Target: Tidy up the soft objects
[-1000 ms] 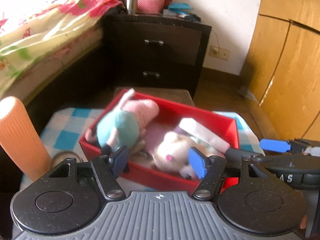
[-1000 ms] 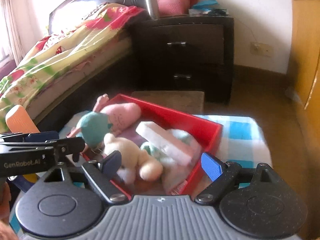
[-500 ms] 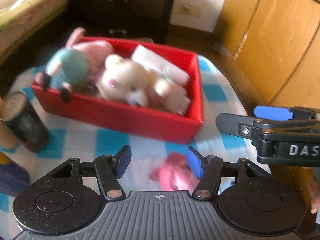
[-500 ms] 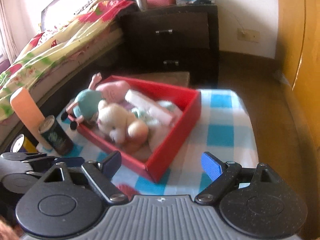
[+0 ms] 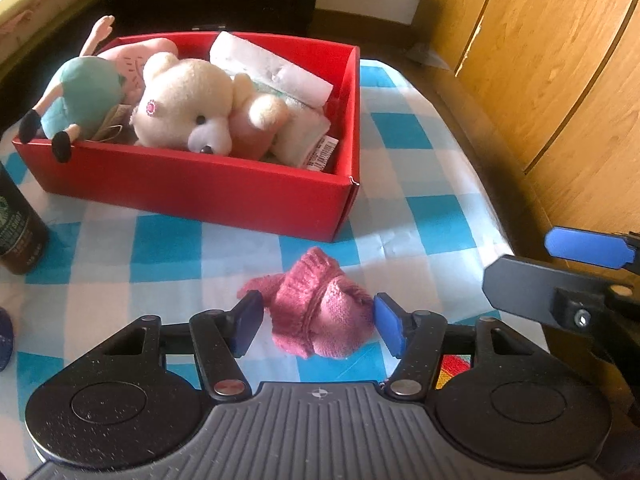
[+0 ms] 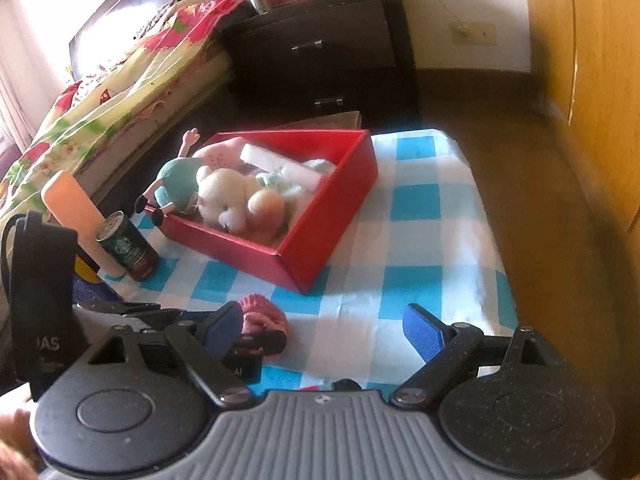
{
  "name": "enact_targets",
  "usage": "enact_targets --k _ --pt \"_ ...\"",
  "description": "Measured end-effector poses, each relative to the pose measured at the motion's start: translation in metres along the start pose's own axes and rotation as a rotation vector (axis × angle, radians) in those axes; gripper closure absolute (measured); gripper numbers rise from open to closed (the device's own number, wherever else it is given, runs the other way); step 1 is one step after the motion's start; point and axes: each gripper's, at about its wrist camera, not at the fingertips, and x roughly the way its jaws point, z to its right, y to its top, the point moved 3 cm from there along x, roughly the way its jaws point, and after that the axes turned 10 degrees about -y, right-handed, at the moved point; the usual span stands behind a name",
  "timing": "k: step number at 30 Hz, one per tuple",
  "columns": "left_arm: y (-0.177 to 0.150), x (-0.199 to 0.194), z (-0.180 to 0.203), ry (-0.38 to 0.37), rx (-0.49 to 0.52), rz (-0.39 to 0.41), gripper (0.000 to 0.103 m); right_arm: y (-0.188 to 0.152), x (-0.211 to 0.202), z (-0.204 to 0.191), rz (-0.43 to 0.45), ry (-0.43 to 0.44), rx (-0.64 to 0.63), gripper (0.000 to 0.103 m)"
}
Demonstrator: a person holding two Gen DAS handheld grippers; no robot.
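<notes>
A pink knitted sock (image 5: 320, 306) lies crumpled on the blue-and-white checked cloth, in front of the red box (image 5: 208, 190). My left gripper (image 5: 318, 328) is open, its blue fingers on either side of the sock, close to it. The sock also shows in the right wrist view (image 6: 262, 318), partly behind the left gripper. The box holds a cream teddy bear (image 5: 188, 104), a teal-and-pink plush doll (image 5: 86, 94) and a white packet (image 5: 272, 66). My right gripper (image 6: 324, 330) is open and empty above the cloth, right of the sock.
A dark drink can (image 6: 128, 248) and an orange ribbed cylinder (image 6: 76, 216) stand left of the box. A bed (image 6: 100, 92) and dark nightstand (image 6: 320, 44) lie beyond. Wooden wardrobe doors (image 5: 540, 60) run along the right. The table edge drops off on the right.
Both grippers pulled back from the box and dropped lower. The left gripper came down around the pink sock, which now sits between its open fingers.
</notes>
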Motion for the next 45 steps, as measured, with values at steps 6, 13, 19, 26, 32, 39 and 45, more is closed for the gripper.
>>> enact_targets --k 6,13,19,26,32,39,45 --pt "0.001 0.008 -0.003 0.013 -0.012 -0.023 0.050 -0.001 0.001 0.000 -0.006 0.006 -0.003 0.037" --pt "0.000 0.013 -0.005 0.026 -0.019 -0.027 0.061 -0.007 0.004 0.002 -0.032 0.014 -0.011 0.037" --pt "0.000 0.011 -0.004 0.037 -0.003 -0.022 0.066 -0.006 0.007 0.003 -0.051 0.021 -0.017 0.037" --pt "-0.011 -0.008 -0.026 0.073 -0.044 -0.022 0.066 -0.011 0.012 -0.014 -0.083 0.065 -0.073 0.037" --pt "-0.032 -0.036 -0.060 0.091 -0.126 -0.012 0.067 -0.026 0.017 -0.051 -0.125 0.156 -0.248 0.037" --pt "-0.043 -0.068 -0.085 0.077 -0.182 0.029 0.067 -0.059 0.023 -0.101 -0.170 0.256 -0.548 0.037" --pt "-0.047 -0.073 -0.092 0.037 -0.200 0.023 0.067 -0.080 0.044 -0.115 -0.243 0.258 -0.649 0.037"
